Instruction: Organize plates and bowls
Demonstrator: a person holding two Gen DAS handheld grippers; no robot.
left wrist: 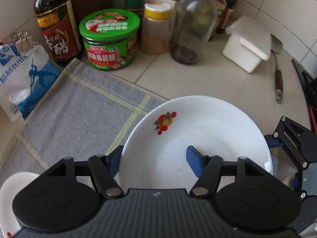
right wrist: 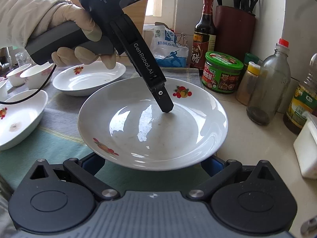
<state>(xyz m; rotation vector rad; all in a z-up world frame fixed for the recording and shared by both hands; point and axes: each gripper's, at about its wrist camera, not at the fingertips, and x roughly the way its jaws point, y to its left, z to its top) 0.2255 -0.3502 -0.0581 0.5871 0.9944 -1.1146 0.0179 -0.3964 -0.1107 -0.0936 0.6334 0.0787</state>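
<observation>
The left gripper point(left wrist: 154, 162) is clenched on the rim of the white plate point(right wrist: 152, 127): one blue pad point(left wrist: 195, 163) presses the inner face, the other point(left wrist: 115, 161) sits outside the rim at 9 o'clock of it. In the right wrist view its finger point(right wrist: 161, 97) comes down from 11 o'clock into the plate's well.

The right gripper point(right wrist: 152, 164) sits at the plate's 6 o'clock edge, its two blue-padded fingers passing under the rim on either side. Whether it grips the plate or only supports it cannot be told. In the left wrist view this gripper appears at 3 o'clock of the plate.

The plate carries fruit prints and is tilted slightly, above the striped cloth point(left wrist: 79, 107) and the edge of the tiled surface point(left wrist: 198, 79).

A gloved hand point(right wrist: 79, 39) holds the left gripper's handle at 10 o'clock in the right wrist view.

Other crockery, right wrist view:
- a second plate point(right wrist: 89, 79) at 10 o'clock of the held one, on the cloth;
- a third plate point(right wrist: 17, 119) at 9 o'clock;
- small bowls point(right wrist: 29, 75) beyond it.

Along the wall at 12 o'clock stand a vinegar bottle point(left wrist: 55, 29), a green-lidded jar point(left wrist: 110, 39), a yellow-capped spice jar point(left wrist: 156, 29), a clear glass bottle point(left wrist: 193, 25) and a white lidded box point(left wrist: 247, 43). A salt bag point(left wrist: 23, 79) lies at 9 o'clock.
</observation>
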